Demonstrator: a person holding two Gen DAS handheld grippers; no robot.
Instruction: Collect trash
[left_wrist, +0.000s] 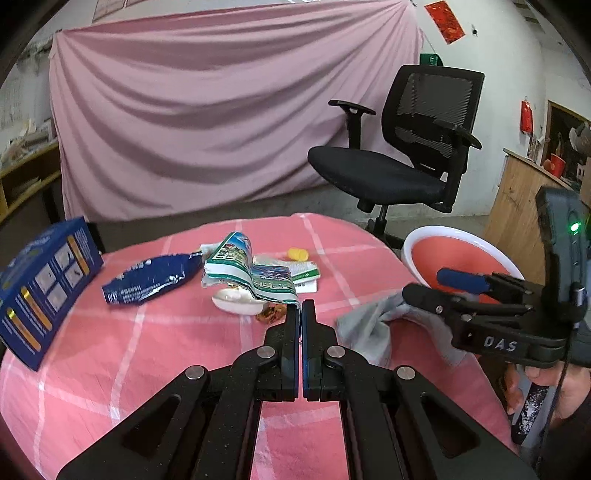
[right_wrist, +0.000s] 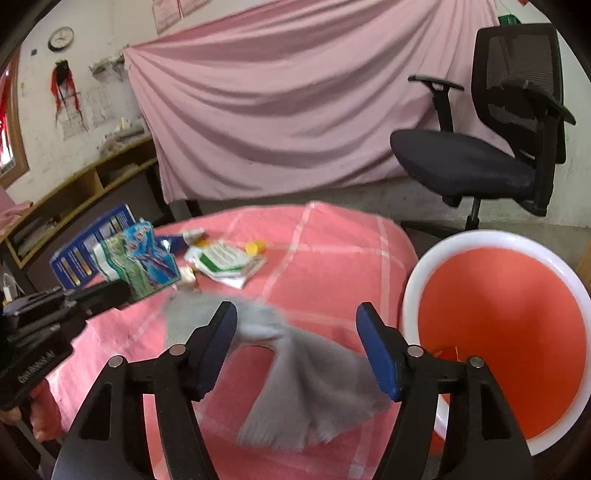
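Because the green wrapper (left_wrist: 243, 273) looks thin, light and crinkly, the clenched left gripper (left_wrist: 300, 306) at its 5 o'clock should pinch its edge, while the right gripper (right_wrist: 295, 317) hangs wide open.

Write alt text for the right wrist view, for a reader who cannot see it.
The right gripper hangs open over a crumpled grey cloth on a pink checked tablecloth. An orange bin with a white rim stands at the table's right edge. Farther back lie wrappers, a blue box and a yellow cap; the left gripper enters from the left.
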